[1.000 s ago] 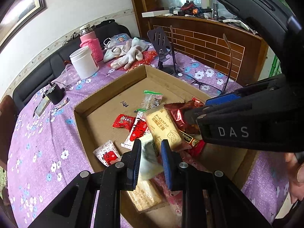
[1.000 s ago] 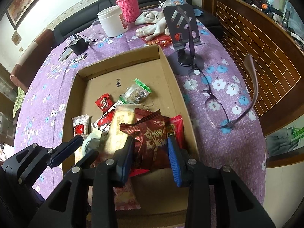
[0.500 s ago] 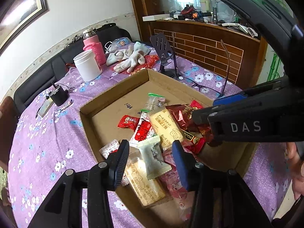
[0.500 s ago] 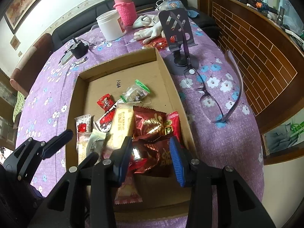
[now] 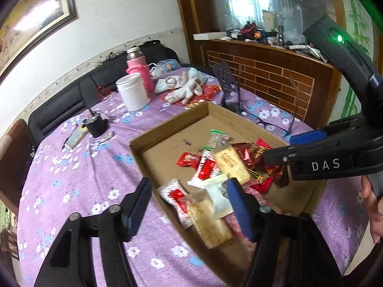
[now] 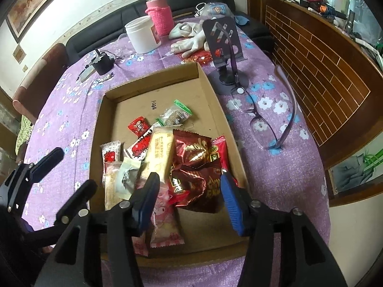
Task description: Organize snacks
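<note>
Release step: both tongs are spreading, left gripper [image 5: 189, 205] over loose snacks [image 6: 153, 157], right gripper [image 6: 189, 198] around the foil bag [image 6: 196, 181], unpinched; next, fetch strays beyond the box [image 6: 210, 95], none visible, say at 12 o'clock

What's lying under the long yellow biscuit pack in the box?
The yellow biscuit pack overlaps a red-and-white sachet and a pale wrapper. Anything beneath its middle is hidden.

A white jar [image 6: 143, 34] and a pink-sleeved bottle [image 6: 159, 15] stand near the desk's [image 6: 59, 110] far edge, white gloves [image 6: 191, 35] beside them. Glasses [image 6: 268, 117] lie along the right edge, by a phone stand [image 6: 223, 47].
</note>
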Motion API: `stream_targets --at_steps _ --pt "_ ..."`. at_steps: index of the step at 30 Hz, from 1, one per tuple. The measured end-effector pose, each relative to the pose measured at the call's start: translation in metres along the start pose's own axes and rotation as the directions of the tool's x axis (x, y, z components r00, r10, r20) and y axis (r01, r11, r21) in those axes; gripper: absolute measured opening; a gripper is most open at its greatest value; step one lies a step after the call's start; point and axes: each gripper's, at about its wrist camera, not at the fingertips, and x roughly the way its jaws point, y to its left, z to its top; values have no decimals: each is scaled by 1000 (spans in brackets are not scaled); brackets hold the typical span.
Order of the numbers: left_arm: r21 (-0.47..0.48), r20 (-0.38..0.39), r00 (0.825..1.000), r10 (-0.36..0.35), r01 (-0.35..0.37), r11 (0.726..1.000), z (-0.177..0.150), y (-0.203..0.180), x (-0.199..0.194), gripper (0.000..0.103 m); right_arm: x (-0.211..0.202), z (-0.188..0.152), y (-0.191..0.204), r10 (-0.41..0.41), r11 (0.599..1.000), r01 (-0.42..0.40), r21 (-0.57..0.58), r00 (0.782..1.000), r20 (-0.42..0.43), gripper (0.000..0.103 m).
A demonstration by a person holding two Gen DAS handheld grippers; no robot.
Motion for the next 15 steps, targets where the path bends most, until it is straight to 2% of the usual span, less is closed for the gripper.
stream_targets --at_steps 1,9,15 --pt "-13 6 1000 10 -9 1000 -1 4 -3 77 0 0 1 5 1000 -5 1 1000 -2 52" --pt "-79 18 996 84 -82 993 -14 36 -23 81 3 3 31 16 999 -17 -50 1000 -6 59" --pt "-139 17 989 144 -140 980 -30 64 -41 91 7 7 64 47 994 -47 -99 999 -6 61"
